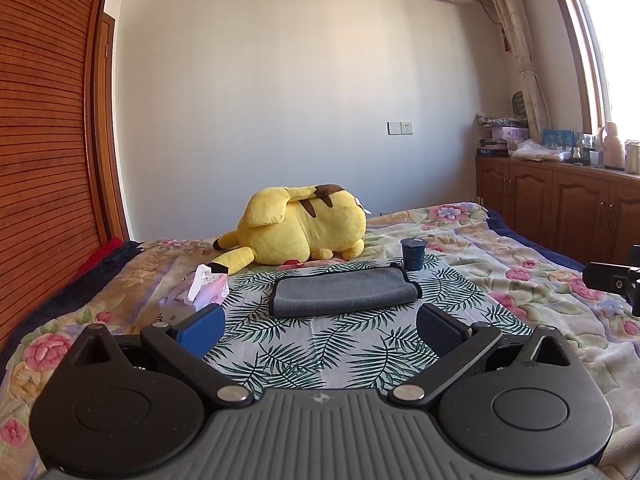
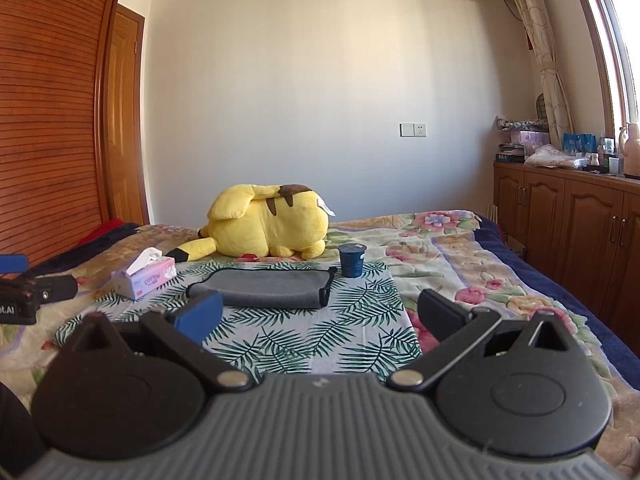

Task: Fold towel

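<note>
A grey towel (image 1: 344, 291) with a black edge lies folded over on a leaf-print cloth (image 1: 320, 344) on the bed. It also shows in the right wrist view (image 2: 264, 287). My left gripper (image 1: 320, 326) is open and empty, held back from the towel's near edge. My right gripper (image 2: 320, 316) is open and empty, near the towel's right end and short of it. The right gripper's side shows at the far right of the left wrist view (image 1: 612, 278). The left gripper shows at the far left of the right wrist view (image 2: 28, 288).
A yellow plush toy (image 1: 300, 226) lies behind the towel. A dark blue cup (image 1: 413, 254) stands by the towel's far right corner. A pink tissue box (image 1: 200, 292) sits to the left. Wooden cabinets (image 2: 580, 232) line the right wall; a slatted wardrobe (image 1: 44, 160) stands at the left.
</note>
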The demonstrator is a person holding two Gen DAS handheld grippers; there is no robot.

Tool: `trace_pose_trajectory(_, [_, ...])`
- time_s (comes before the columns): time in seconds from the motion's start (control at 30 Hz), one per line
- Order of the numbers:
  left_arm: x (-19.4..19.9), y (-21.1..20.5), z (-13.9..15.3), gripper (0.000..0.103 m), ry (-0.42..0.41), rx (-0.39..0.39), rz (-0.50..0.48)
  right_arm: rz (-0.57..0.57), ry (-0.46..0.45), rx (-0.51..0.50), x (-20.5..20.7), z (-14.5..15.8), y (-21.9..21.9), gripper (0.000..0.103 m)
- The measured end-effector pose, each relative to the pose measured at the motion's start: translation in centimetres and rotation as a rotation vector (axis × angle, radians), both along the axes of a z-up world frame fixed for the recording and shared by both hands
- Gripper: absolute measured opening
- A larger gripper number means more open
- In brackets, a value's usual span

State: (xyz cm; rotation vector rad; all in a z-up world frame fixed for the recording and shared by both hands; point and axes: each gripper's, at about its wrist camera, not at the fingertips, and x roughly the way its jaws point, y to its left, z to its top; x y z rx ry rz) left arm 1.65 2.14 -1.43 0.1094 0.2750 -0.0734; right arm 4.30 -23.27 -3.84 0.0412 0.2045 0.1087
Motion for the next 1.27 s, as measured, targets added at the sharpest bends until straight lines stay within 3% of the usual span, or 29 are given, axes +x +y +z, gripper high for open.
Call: trace_pose_trajectory(1.27, [0.02, 0.21, -0.32, 0.087, 0.005, -0.002, 0.0, -0.001, 0.004, 0.002, 0.0, -0.31, 0.0, 0.103])
